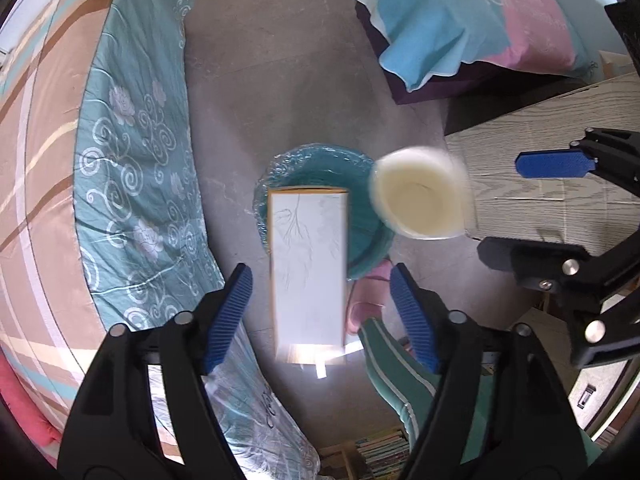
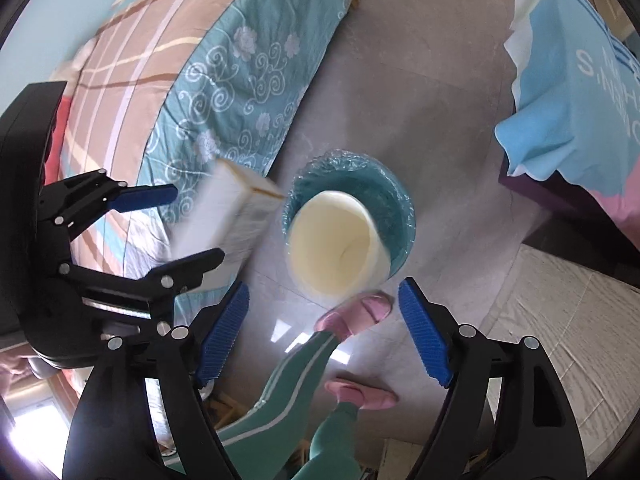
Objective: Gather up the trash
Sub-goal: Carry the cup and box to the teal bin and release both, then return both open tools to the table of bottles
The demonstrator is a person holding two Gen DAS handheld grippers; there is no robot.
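A teal trash bin (image 1: 360,184) lined with clear plastic stands on the floor below both grippers; it also shows in the right wrist view (image 2: 394,200). A white carton (image 1: 308,264) with tan edges is in the air between the open fingers of my left gripper (image 1: 320,316), touching neither pad, above the bin. A cream paper cup (image 2: 336,248), blurred, is in the air above the bin, ahead of my open right gripper (image 2: 324,332). The cup (image 1: 420,196) and the right gripper (image 1: 520,208) show at the right of the left wrist view.
A bed with a teal flowered sheet (image 1: 132,160) runs along the left. A second bed with a blue and pink cover (image 1: 472,20) is at the far right. A pale wood-grain table (image 1: 560,192) is at the right. The person's green trouser legs and pink slippers (image 2: 360,308) stand next to the bin.
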